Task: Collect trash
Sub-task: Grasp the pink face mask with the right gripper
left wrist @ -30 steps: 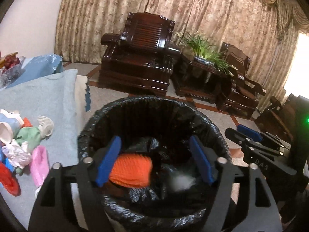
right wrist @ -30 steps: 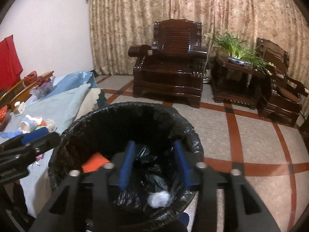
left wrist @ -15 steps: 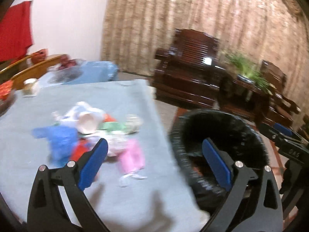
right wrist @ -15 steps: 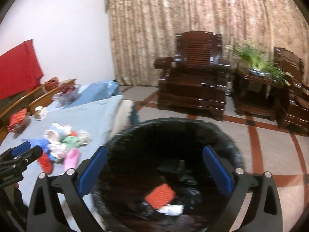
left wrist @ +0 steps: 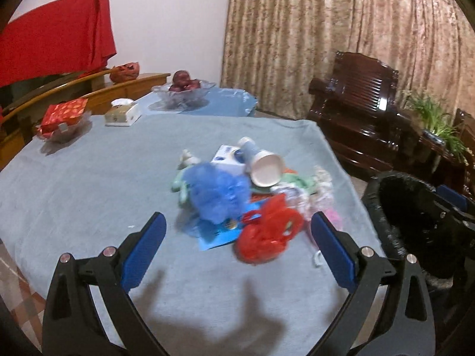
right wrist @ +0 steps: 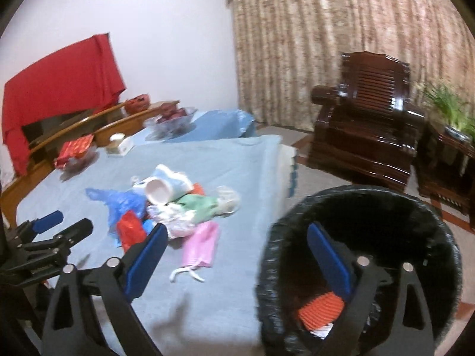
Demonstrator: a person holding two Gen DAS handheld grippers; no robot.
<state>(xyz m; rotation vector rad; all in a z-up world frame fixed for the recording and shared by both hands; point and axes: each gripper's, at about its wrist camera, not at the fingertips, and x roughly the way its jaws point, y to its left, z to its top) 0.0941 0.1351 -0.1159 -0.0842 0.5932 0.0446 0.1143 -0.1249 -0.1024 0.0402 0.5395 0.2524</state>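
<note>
A heap of trash lies on the blue-grey tablecloth (left wrist: 89,195): a blue plastic bag (left wrist: 219,195), a red plastic bag (left wrist: 267,237), a tipped paper cup (left wrist: 264,169) and a pink mask (right wrist: 202,243). My left gripper (left wrist: 236,225) hovers just short of the heap, open and empty, with the red bag in line between its fingers. My right gripper (right wrist: 236,228) straddles the table's edge and the black-lined bin (right wrist: 356,204); its jaws are closing slightly with nothing between them. An orange ribbed item (right wrist: 320,308) lies inside the bin.
At the table's far end stand a glass fruit bowl (left wrist: 184,92), a tissue box (left wrist: 123,114) and a red box in a glass dish (left wrist: 63,115). Dark wooden armchairs (left wrist: 362,112) and a potted plant (left wrist: 436,118) stand beyond the bin. A red cloth (left wrist: 56,47) hangs at the left.
Both grippers have swung left, from over the bin toward the table and the trash heap. Their jaws have spread wide, and the orange item that was between the left fingers now lies in the bin.
</note>
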